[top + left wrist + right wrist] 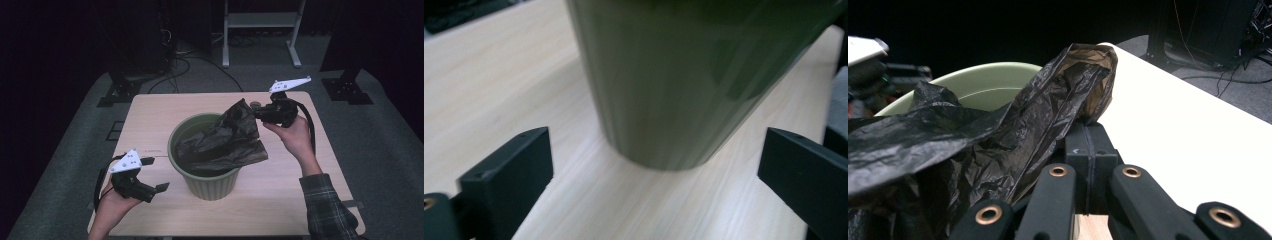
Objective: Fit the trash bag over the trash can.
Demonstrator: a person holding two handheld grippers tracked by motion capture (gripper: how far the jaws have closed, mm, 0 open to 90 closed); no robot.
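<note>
- Bag: a black plastic bin bag (pixel 225 140) is seen draped across the mouth of the green waste bin (pixel 207 185), part sunk inside, part hanging over the rim on the far right side; it is not yet spread as a liner.
- Grip: one corner of the bag is clamped between the closed jaws of the right gripper (pixel 257 114), held raised just beyond the bin's far right rim; in the right gripper view the film (pixel 1048 125) is pinched at the pads and rises bunched above them.
- Left gripper (pixel 159 175): jaws stand wide apart and hold nothing; it hovers near the bin's left wall, which the left gripper view shows blurred, standing on the pale wooden table (pixel 499 85).
- Recommendation: a second edge of the bag opposite the held corner should be taken by the free gripper, so that the mouth can be pulled open and folded over the rim.
- Caution: the thin film is judged liable to tear or slip if tugged sharply; the light bin may shift unless tension is kept even.
</note>
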